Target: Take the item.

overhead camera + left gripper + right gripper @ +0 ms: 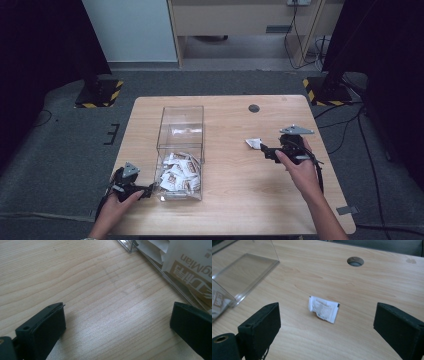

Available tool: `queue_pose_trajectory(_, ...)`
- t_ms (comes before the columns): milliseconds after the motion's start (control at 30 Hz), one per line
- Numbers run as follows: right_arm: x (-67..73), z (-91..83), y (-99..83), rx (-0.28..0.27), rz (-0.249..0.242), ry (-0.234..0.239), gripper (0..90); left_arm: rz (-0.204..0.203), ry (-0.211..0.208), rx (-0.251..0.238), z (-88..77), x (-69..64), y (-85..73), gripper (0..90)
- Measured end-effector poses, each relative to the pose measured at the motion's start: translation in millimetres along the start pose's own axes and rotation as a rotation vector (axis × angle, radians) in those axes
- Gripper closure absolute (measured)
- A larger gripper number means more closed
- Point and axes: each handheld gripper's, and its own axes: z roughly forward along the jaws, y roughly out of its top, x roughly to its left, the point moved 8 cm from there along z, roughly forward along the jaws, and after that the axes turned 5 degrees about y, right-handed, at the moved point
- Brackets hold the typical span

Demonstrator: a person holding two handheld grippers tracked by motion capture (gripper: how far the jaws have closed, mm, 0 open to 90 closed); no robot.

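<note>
Right of centre in the high view: right gripper [264, 150], held in a hand [299, 167], pointing left at a lone white packet [254, 143] lying flat on the table [240, 200]. Jaws spread wide in the right gripper view, packet [323, 308] centred between and beyond them, touching neither, one corner crumpled, small print on its face. Upper left of that view: glass box [249, 270], near end bare. Upper centre: round hole [355, 261] in the tabletop.

Lower left of the high view: left gripper [147, 191], in the other hand [117, 200], aimed right, tip just beside the box's [181, 125] near left corner. Jaws wide apart in the left gripper view, nothing between them but bare wood. Upper right of that view: box wall [160, 272] running diagonally, packets [190, 262] with brown lettering pressed against it from inside.

Centre of the high view: box standing open-topped, pile of packets [177, 172] heaped in its near half, far half nearly bare. Lone packet well apart from the box, to its right.
</note>
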Motion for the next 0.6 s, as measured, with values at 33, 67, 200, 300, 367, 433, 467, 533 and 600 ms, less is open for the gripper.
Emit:
queue_pose_trajectory(33,-1.2,-1.8,-3.5,0.002,-0.003,-0.002,7.6,0.000,0.000,0.000,0.0,0.0,0.0,0.0)
queue_pose_trajectory(67,-2.4,-4.0,-7.5,0.001,0.003,-0.002,7.6,0.000,0.000,0.000,0.0,0.0,0.0,0.0)
queue_pose_trajectory(200,-5.8,-9.4,-21.2,0.009,0.003,-0.006,7.7,0.000,0.000,0.000,0.0,0.0,0.0,0.0)
queue_pose_trajectory(300,-8.0,-12.0,-31.7,0.022,-0.003,-0.013,7.7,0.000,0.000,0.000,0.0,0.0,0.0,0.0)
queue_pose_trajectory(367,-8.0,-12.9,-38.0,0.028,0.003,-0.011,7.7,0.000,0.000,0.000,0.0,0.0,0.0,0.0)
queue_pose_trajectory(433,-7.2,-13.5,-43.3,0.028,0.006,-0.010,7.7,0.000,0.000,0.000,0.0,0.0,0.0,0.0)
queue_pose_trajectory(467,-6.8,-13.7,-45.4,0.033,0.003,-0.007,7.7,0.000,0.000,0.000,0.0,0.0,0.0,0.0)
queue_pose_trajectory(533,-5.4,-13.9,-50.3,0.040,-0.001,-0.002,7.5,0.000,0.000,0.000,0.0,0.0,0.0,0.0)
queue_pose_trajectory(600,-4.4,-13.7,-54.5,0.040,0.000,0.000,7.5,0.000,0.000,0.000,0.0,0.0,0.0,0.0)
